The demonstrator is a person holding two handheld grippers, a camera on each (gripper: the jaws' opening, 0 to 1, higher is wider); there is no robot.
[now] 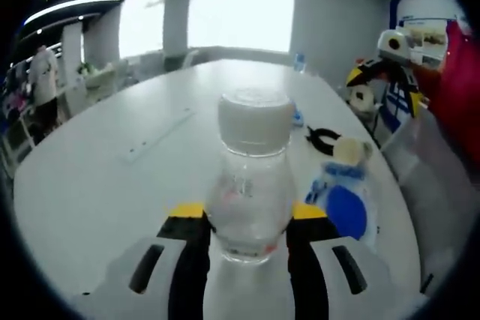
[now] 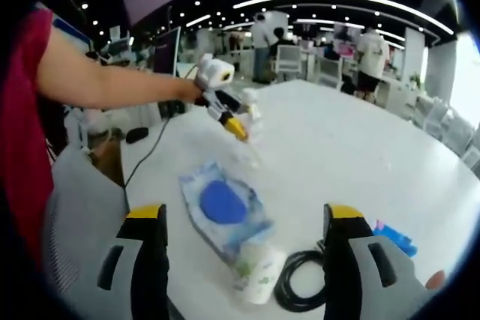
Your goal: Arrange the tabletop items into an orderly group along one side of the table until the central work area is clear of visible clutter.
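My left gripper (image 1: 247, 211) is shut on a clear plastic bottle (image 1: 250, 185) with a white cap, held upright between the yellow-tipped jaws above the white table (image 1: 97, 185). From the right gripper view, that same left gripper (image 2: 238, 127) shows with the bottle (image 2: 251, 129), carried by a person's bare arm. My right gripper (image 2: 245, 215) is open over the table's near edge. Under its gap lie a blue-and-white packet (image 2: 223, 207), a tipped paper cup (image 2: 259, 271) and a coiled black cable (image 2: 300, 282). The left gripper view has the packet (image 1: 341, 204), cup (image 1: 350, 151) and cable (image 1: 322, 139) to the bottle's right.
A small blue object (image 2: 394, 237) lies by the right jaw. A long pale strip (image 1: 161, 134) rests on the table's left half, and a small bottle (image 1: 300, 61) stands at the far edge. A grey chair (image 2: 75, 207) is at the table's side. People stand in the background.
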